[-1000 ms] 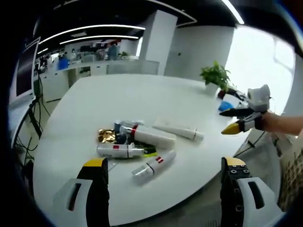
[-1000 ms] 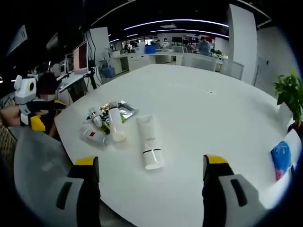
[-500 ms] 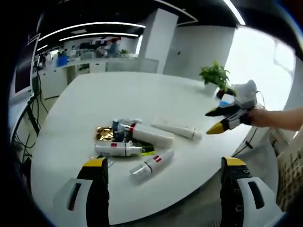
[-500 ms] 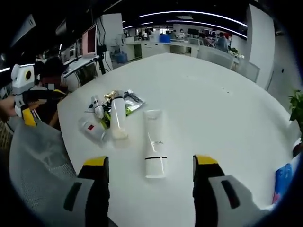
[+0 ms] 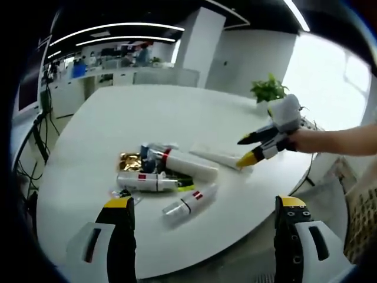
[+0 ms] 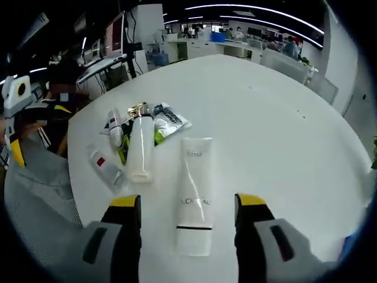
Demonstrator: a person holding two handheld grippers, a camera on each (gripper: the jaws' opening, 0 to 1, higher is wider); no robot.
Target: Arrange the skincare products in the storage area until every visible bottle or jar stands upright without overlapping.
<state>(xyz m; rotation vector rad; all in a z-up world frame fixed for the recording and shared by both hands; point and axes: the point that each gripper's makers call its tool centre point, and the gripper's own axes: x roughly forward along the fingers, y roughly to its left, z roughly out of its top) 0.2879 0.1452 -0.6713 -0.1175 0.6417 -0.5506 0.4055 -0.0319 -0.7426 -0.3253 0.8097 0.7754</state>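
Note:
A heap of skincare products lies flat on the white round table (image 5: pixel 118 112). In the right gripper view a long white tube (image 6: pixel 194 203) lies lengthwise between my open right gripper's (image 6: pixel 186 207) yellow-tipped jaws. Left of it lie a white bottle (image 6: pixel 140 150), a small clear bottle with a red label (image 6: pixel 105 167) and silver sachets (image 6: pixel 168 118). In the left gripper view my left gripper (image 5: pixel 205 206) stands open short of the heap: a red-labelled bottle (image 5: pixel 147 183), a clear bottle (image 5: pixel 188 202), a white bottle (image 5: pixel 188 165), a gold packet (image 5: pixel 129 161). The right gripper (image 5: pixel 252 148) reaches over the white tube (image 5: pixel 215 156).
A potted plant (image 5: pixel 268 91) stands at the table's far edge. Office desks and monitors (image 6: pixel 112 35) lie beyond the table. A person's arm (image 5: pixel 336 141) holds the right gripper. The left gripper (image 6: pixel 15 112) shows at the left of the right gripper view.
The right gripper has moved forward and down over the white tube, which now lies between its jaws. The left gripper has barely moved.

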